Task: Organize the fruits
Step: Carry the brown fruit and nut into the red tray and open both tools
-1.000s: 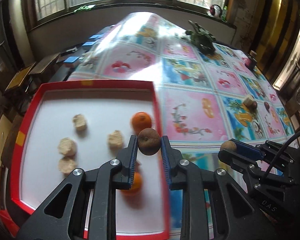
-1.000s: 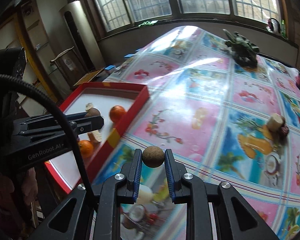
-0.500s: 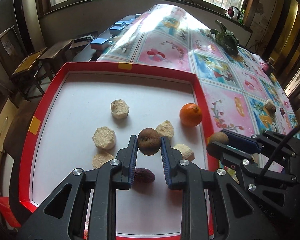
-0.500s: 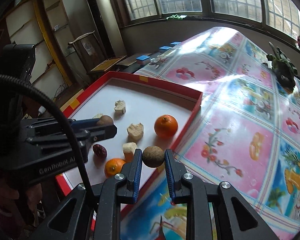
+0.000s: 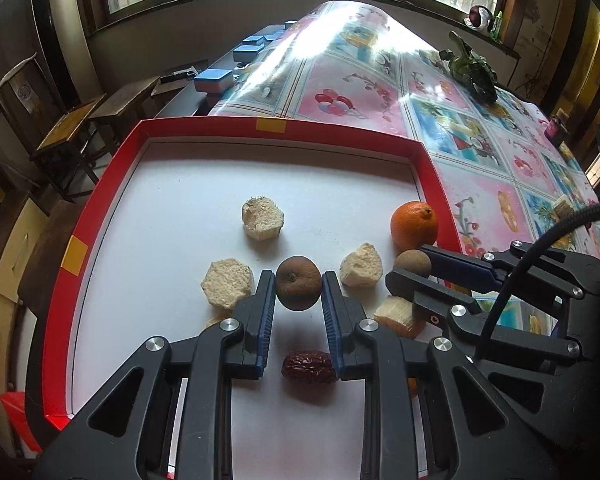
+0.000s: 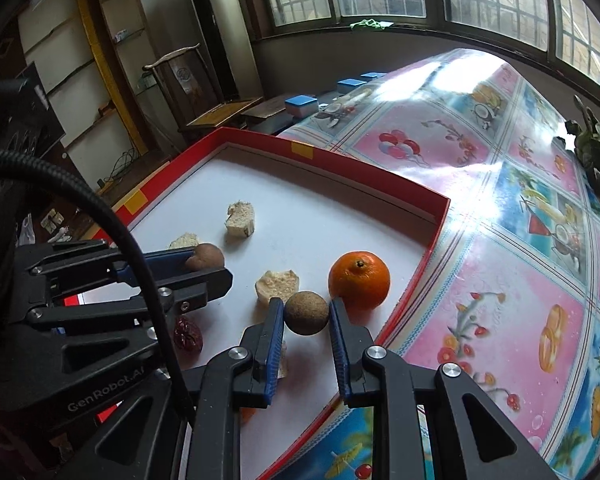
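Observation:
My left gripper (image 5: 298, 290) is shut on a dark brown wrinkled fruit (image 5: 298, 288) over the middle of the red-rimmed white tray (image 5: 100, 216). My right gripper (image 6: 306, 314) is shut on a round tan fruit (image 6: 306, 313), held above the tray's right side beside an orange (image 6: 359, 279). In the left wrist view that right gripper (image 5: 410, 266) comes in from the right with its tan fruit (image 5: 412, 264). Several pale cut chunks (image 5: 262, 218), a red date (image 5: 309, 366) and the orange (image 5: 414, 225) lie on the tray floor. A second orange is mostly hidden under the grippers.
The tray sits at the left end of a table under a glossy fruit-print cloth (image 6: 512, 240). A dark green plant-like thing (image 5: 472, 68) stands far back on the table. Blue boxes (image 5: 214, 78) and wooden furniture (image 5: 80, 120) stand beyond the table's edge.
Both grippers have moved left from the cloth to over the tray, each still holding its fruit. The right gripper now sits beside the orange, inside the tray's rim.

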A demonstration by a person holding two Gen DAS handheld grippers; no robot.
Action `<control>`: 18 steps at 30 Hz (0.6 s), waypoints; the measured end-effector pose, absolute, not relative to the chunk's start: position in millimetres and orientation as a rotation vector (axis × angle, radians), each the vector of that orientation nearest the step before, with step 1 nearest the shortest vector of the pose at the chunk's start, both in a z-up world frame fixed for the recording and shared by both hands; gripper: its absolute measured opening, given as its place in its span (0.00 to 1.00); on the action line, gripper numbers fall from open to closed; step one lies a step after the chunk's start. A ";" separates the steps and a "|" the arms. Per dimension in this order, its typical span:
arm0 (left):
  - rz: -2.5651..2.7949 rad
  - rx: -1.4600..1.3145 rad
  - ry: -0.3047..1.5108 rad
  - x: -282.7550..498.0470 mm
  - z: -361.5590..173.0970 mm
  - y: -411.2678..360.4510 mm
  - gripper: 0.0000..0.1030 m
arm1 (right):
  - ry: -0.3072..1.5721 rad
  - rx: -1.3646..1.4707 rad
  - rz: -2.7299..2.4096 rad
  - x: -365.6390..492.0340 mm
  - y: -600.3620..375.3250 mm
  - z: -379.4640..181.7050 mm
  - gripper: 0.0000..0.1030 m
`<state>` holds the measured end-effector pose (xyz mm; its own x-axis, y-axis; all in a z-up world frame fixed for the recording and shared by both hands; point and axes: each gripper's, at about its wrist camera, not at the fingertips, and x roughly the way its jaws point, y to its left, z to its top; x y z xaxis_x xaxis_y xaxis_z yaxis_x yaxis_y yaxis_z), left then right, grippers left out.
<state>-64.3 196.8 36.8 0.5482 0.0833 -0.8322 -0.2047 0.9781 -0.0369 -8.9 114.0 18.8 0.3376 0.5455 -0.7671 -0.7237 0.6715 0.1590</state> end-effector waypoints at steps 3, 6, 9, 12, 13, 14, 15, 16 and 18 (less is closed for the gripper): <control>0.180 -0.140 0.979 -63.9 34.9 197.8 0.22 | 0.888 -0.225 0.836 -11.1 110.6 18.2 0.21; 0.189 -0.133 0.986 -62.9 34.3 196.6 0.24 | 0.885 -0.206 0.841 -11.8 105.3 17.6 0.21; 0.189 -0.139 0.972 -63.1 37.5 194.7 0.46 | 0.872 -0.186 0.847 -15.4 97.9 21.5 0.21; 0.195 -0.147 0.942 -65.1 44.7 191.0 0.58 | 0.850 -0.146 0.861 -19.6 86.7 30.2 0.21; 0.202 -0.142 0.935 -64.8 47.2 188.7 0.58 | 0.838 -0.133 0.857 -20.0 81.6 33.7 0.21; 0.203 -0.136 0.930 -64.1 49.3 186.0 0.58 | 0.826 -0.119 0.850 -21.1 75.3 37.4 0.21; 0.200 -0.135 0.926 -63.4 51.4 182.8 0.58 | 0.821 -0.109 0.845 -22.0 70.5 39.8 0.21; 0.194 -0.135 0.924 -62.3 53.2 179.1 0.58 | 0.817 -0.099 0.840 -21.9 64.5 42.6 0.21; 0.179 -0.132 0.920 -59.8 56.1 170.5 0.58 | 0.805 -0.084 0.820 -21.7 52.3 47.4 0.22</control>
